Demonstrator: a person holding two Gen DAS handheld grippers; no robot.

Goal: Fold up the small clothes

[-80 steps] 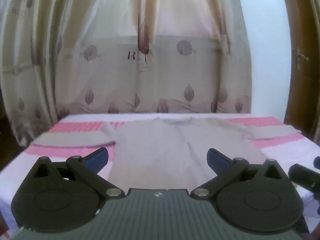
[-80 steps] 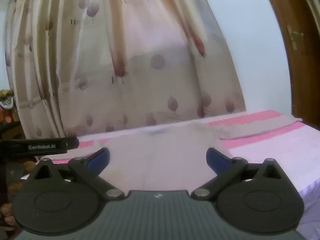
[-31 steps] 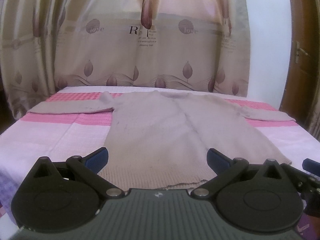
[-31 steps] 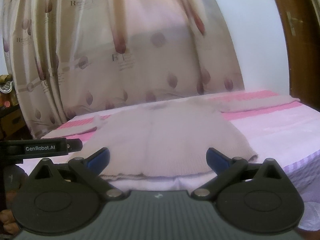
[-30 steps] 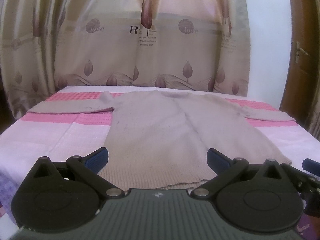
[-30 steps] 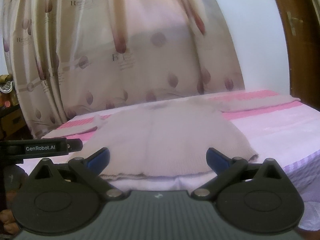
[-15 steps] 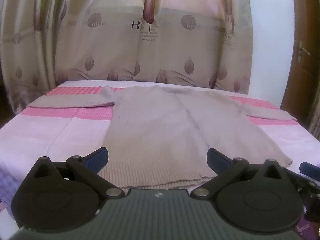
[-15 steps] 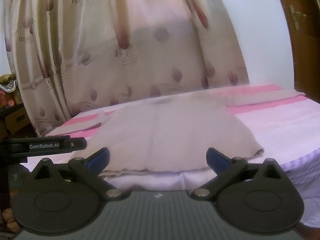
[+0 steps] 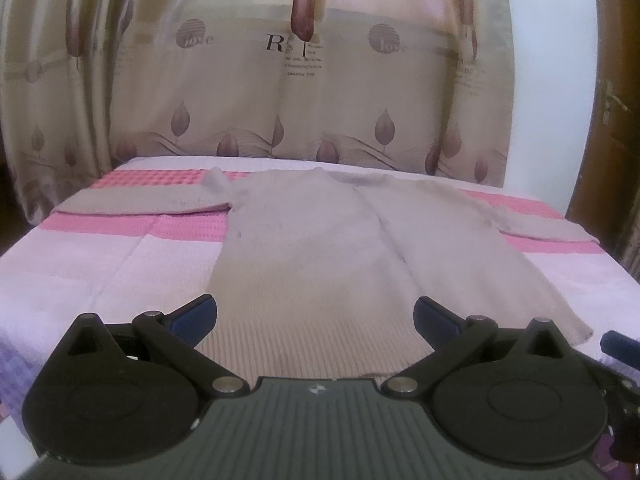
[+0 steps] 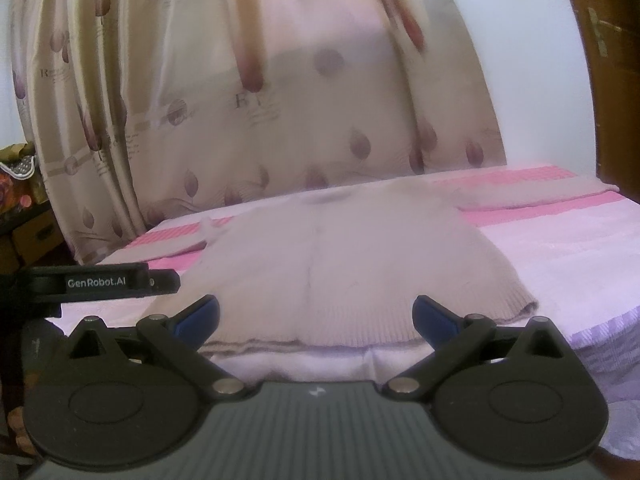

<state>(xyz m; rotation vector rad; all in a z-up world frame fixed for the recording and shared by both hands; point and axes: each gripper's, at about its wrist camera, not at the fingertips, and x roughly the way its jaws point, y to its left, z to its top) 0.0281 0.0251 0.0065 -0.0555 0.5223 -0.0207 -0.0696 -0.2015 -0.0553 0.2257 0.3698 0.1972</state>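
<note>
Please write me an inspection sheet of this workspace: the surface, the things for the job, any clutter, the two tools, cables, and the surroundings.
Surface: bed with a pale pink cover and a bright pink band across the far part.
Job's things: one beige knitted sweater lying flat, unfolded, both sleeves spread sideways, hem nearest the cameras.
Clutter: nothing seen on the bed.
Tools: left tool open, empty, above the hem; right tool open, empty, in front of the bed edge.
Cables: nothing seen.
Surroundings: leaf-print curtain behind the bed, white wall, wooden door at the right, boxes at the left.
</note>
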